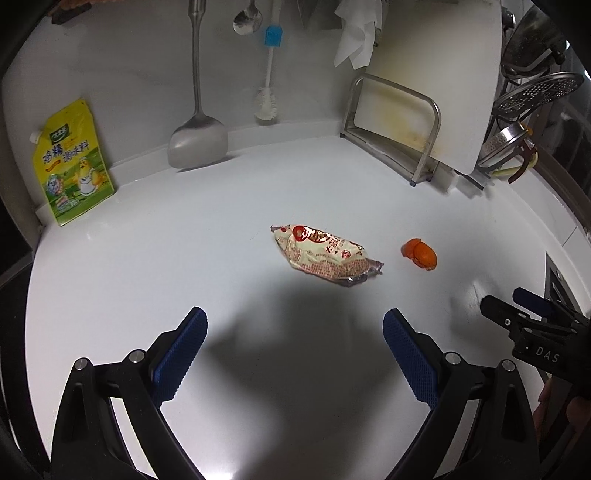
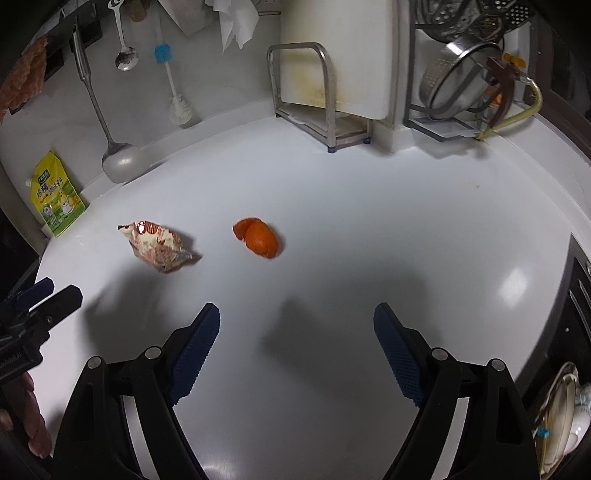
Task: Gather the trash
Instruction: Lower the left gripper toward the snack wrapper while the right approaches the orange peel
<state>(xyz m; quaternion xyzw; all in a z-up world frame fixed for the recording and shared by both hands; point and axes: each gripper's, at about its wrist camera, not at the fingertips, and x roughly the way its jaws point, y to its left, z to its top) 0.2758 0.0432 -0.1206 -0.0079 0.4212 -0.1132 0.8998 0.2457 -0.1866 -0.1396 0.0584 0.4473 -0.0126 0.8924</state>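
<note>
- Left gripper (image 1: 294,334): jaws set wide apart with nothing between them, poised above the white counter (image 1: 258,387).
- Right gripper (image 2: 296,330): jaws likewise wide apart and unloaded, over bare counter.
- Snack wrapper (image 1: 325,254): crumpled, cream with red print, lying on the counter ahead of the left jaws and roughly on their centre line, well apart from the pads. In the right wrist view it sits ahead and to the left of the right jaws.
- Orange peel (image 2: 258,238): curled piece on the counter, ahead of the right jaws and slightly left of centre; near the wrapper on its right side, not touching it.
- Yellow seasoning pouch (image 1: 72,162): upright against the back wall at far left.
- Hanging utensils: steel spatula (image 1: 197,110), spoon (image 1: 246,18), blue-handled bottle brush (image 1: 269,74), white cloth (image 1: 356,33).
- Cutting board (image 1: 432,74): white, stained, standing in a metal rack (image 1: 391,125).
- Colander (image 2: 454,74) and other steel ware on a dish rack at far right.
- Left wrist view only: the right gripper's tips at its right edge.
- Right wrist view only: the left gripper's tips at its left edge; stacked bowls (image 2: 565,410) at lower right.
</note>
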